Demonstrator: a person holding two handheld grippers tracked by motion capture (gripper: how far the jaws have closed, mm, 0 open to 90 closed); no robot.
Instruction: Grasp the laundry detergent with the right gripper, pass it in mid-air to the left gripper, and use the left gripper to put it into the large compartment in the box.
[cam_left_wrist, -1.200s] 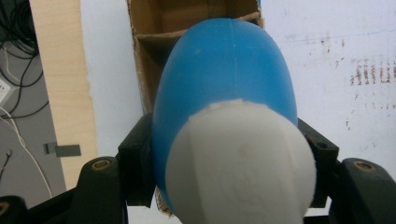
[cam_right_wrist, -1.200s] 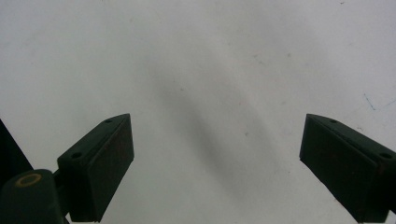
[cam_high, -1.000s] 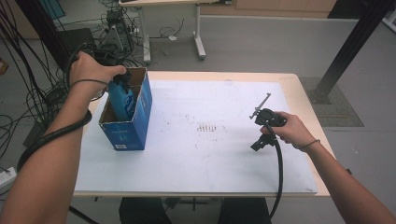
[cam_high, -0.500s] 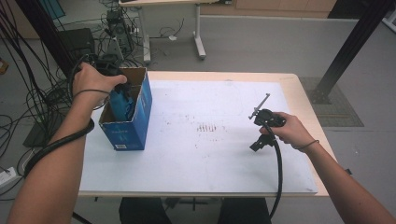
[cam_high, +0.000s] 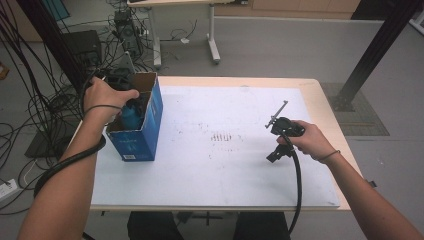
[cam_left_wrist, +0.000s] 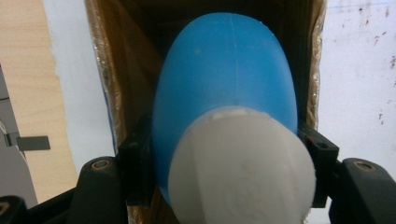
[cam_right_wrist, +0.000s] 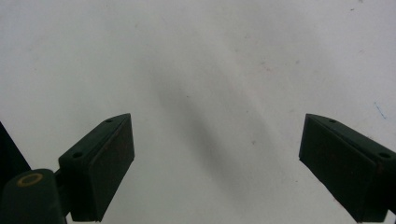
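Left gripper view, tongs (cam_left_wrist: 224, 154) clamping blue bottle (cam_left_wrist: 224, 84)

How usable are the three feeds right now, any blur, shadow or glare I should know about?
High view: even light, sharp, the cardboard box interior in shade. Left gripper view: the blue bottle and its white cap, held by the left gripper, sit so close they are soft and out of focus. Right gripper view: the right gripper is open over the white table, with a soft diagonal shadow, no glare.
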